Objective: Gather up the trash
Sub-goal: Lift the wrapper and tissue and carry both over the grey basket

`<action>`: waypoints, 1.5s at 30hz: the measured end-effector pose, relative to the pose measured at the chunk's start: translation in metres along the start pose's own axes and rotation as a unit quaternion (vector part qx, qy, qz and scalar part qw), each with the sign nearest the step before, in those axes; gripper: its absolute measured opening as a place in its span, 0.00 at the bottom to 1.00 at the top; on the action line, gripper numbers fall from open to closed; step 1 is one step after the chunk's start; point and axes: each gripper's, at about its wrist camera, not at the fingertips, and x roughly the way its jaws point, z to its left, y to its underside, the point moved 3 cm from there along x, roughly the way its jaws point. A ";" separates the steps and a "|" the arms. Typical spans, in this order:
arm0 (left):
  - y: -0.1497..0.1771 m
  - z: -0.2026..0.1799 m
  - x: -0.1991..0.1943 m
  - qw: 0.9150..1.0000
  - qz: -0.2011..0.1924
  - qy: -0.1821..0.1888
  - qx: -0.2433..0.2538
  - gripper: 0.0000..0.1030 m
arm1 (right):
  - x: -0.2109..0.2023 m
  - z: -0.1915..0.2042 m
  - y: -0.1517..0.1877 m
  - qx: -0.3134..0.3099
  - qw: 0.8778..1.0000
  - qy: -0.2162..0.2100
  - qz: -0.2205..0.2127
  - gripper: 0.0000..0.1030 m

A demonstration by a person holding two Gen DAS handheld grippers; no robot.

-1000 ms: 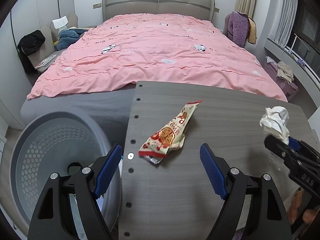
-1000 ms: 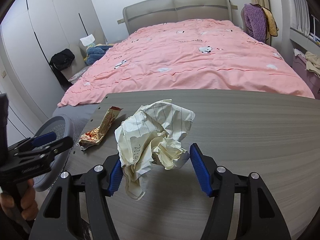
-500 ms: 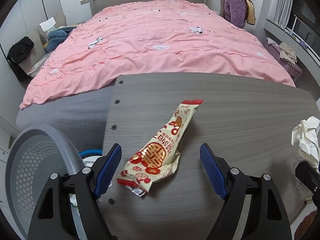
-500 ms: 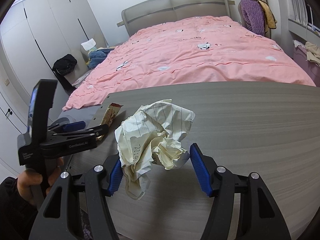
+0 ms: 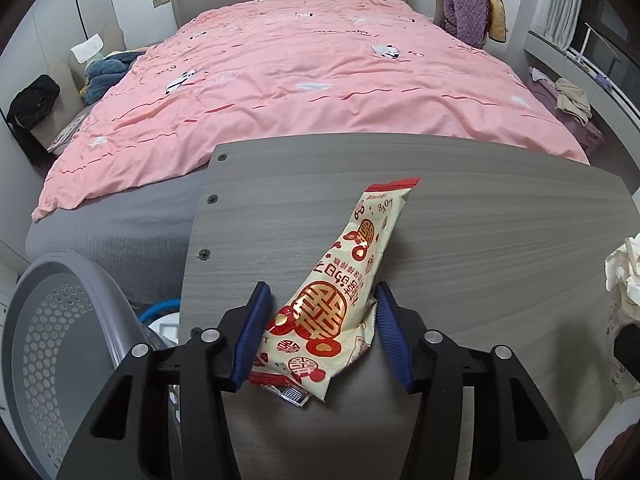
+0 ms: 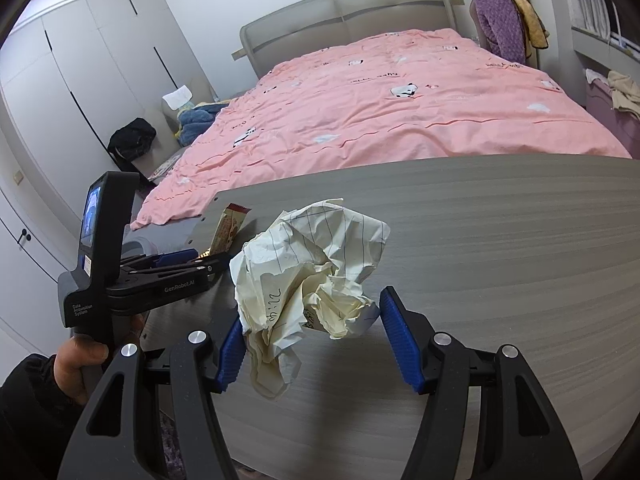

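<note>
The left claw (image 5: 320, 332) has just been closing around the snack wrapper (image 5: 340, 300), whose wide crumpled end lies between its blue pads. The right pad (image 5: 390, 332) touches the wrapper's edge and the left pad (image 5: 250, 336) sits against its lower corner, so the claw is gripping the wrapper, though how firmly the pads press cannot be told. The right claw (image 6: 310, 340) stands about half open around a crumpled paper ball (image 6: 308, 276); its left pad (image 6: 232, 352) touches the hanging tail of the paper, while the right pad (image 6: 400, 344) is just beside the ball with a thin gap, so it does not hold it.

Behind everything is a bed (image 5: 304, 80) under a pink duvet with a grey headboard. In front of it stands the grey wood-grain desk (image 5: 480, 216), which carries both pieces of trash. Beside the desk's left edge, lower down, is a grey perforated bin (image 5: 60, 344). The wrapper, cream with red and gold print, lies near the desk's left edge with its narrow end pointing toward the bed. The paper ball, lined and off-white, lies to its right on the desk, well apart from it. In the right wrist view, a hand (image 6: 80, 364) in a dark sleeve grips the left claw's handle.
</note>
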 end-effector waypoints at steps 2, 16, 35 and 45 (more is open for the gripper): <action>0.003 -0.003 -0.002 1.000 -0.002 0.002 0.003 0.47 | -0.001 -0.002 0.000 0.002 1.000 0.001 -0.001 0.59; 0.035 -0.030 -0.042 0.998 -0.019 0.055 0.012 0.43 | -0.007 -0.004 0.005 0.007 1.000 0.011 0.000 0.59; 0.048 -0.007 -0.097 0.994 -0.079 0.075 -0.017 0.43 | -0.010 0.022 0.008 -0.022 1.000 0.009 0.001 0.59; 0.061 0.046 -0.120 0.991 -0.106 0.049 -0.058 0.43 | 0.005 0.075 0.011 -0.065 0.998 -0.012 0.017 0.59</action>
